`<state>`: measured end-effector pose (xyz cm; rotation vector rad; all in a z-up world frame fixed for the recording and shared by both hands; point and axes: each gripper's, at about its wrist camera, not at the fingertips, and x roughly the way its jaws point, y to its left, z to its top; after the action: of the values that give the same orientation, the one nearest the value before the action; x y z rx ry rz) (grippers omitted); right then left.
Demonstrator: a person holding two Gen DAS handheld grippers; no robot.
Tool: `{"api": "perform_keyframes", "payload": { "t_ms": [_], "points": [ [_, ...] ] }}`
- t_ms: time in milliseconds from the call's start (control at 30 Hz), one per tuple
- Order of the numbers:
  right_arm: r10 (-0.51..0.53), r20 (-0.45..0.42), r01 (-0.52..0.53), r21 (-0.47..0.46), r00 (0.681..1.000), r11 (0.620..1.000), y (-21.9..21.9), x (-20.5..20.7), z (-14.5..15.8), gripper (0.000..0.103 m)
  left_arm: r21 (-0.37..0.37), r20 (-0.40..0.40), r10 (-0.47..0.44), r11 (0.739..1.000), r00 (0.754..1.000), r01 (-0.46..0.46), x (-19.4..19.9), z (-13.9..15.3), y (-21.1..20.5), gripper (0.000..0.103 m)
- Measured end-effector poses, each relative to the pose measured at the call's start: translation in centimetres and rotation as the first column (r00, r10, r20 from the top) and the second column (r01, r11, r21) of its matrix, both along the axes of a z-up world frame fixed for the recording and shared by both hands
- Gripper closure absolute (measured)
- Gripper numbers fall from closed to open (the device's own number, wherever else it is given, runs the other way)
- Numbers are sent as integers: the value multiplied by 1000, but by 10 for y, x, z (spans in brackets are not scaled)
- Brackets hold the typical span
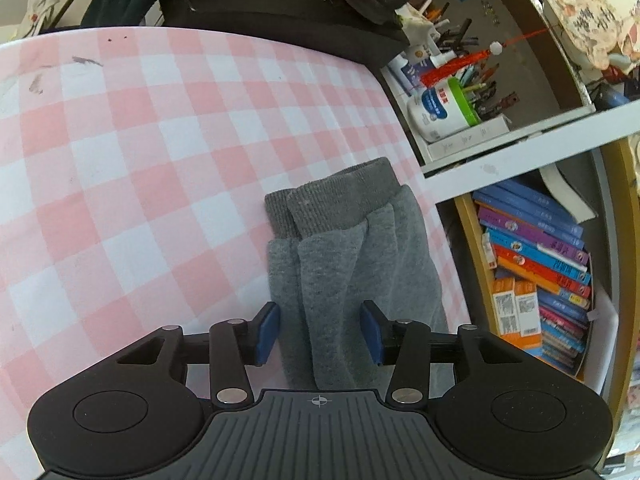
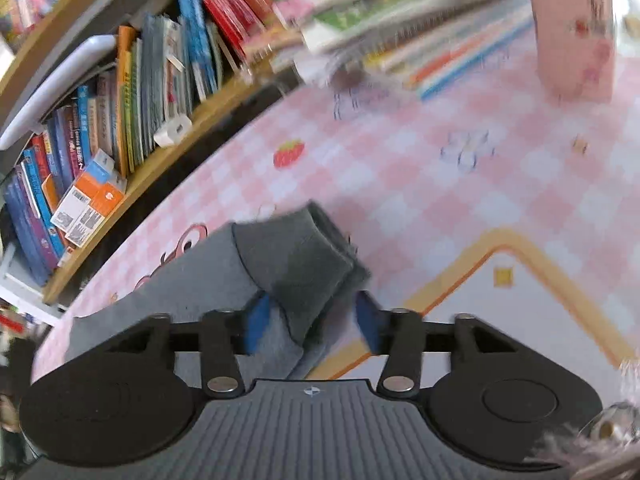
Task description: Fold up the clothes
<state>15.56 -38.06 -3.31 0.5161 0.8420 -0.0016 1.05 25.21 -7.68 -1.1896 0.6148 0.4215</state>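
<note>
The grey garment (image 1: 344, 252) lay folded in a narrow strip on the pink-and-white checked cloth (image 1: 140, 160), close to the table's edge on the bookshelf side. In the left wrist view its darker ribbed cuffs (image 1: 336, 200) pointed away from the camera, two layers overlapping, with the softer fleece running back toward the left gripper (image 1: 320, 330). That gripper stood open: its blue pads (image 1: 267, 330) sat apart on either side of the fabric, neither one pressing it.

In the right wrist view, which was blurred, another end of the garment (image 2: 288, 272) showed, with a dark ribbed band (image 2: 304, 256) lying doubled over. The right gripper (image 2: 312, 320) straddled this end, jaws apart; the cloth lay between the pads, and the left pad (image 2: 258, 324) seemed to touch it, though no squeeze was visible.

Beyond the garment, the cloth carried a strawberry print (image 2: 289, 153) and a yellow-bordered panel (image 2: 520, 280). Past the table's edge stood shelves of books (image 1: 536, 264), and above them a cubby with a white bottle (image 1: 436, 110), pens and a red tassel (image 1: 452, 66). A stack of books (image 2: 400, 40) rested on the table's far side.
</note>
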Motion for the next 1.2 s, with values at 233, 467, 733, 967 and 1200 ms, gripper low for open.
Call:
{"api": "perform_keyframes", "payload": {
  "t_ms": [233,467,733,967,1200],
  "points": [
    [200,211,-115,-355,957,928,54,-23,28,55,54,-3,34,998,999,-34,6,2,-7,69],
    [485,136,-360,-505,864,784,115,-19,4,55,30,-23,48,998,999,-47,13,-3,-4,94],
    [489,-10,-435,-473,872,766,116,-3,-27,49,335,138,-169,935,976,115,4,58,-24,94],
    [502,-4,-445,-469,865,763,115,-5,-28,48,180,-15,-68,981,998,69,-2,12,-9,93],
    [504,7,-441,-471,864,764,115,-8,-28,46,121,-30,-82,989,996,85,4,1,-5,65]
  ]
}}
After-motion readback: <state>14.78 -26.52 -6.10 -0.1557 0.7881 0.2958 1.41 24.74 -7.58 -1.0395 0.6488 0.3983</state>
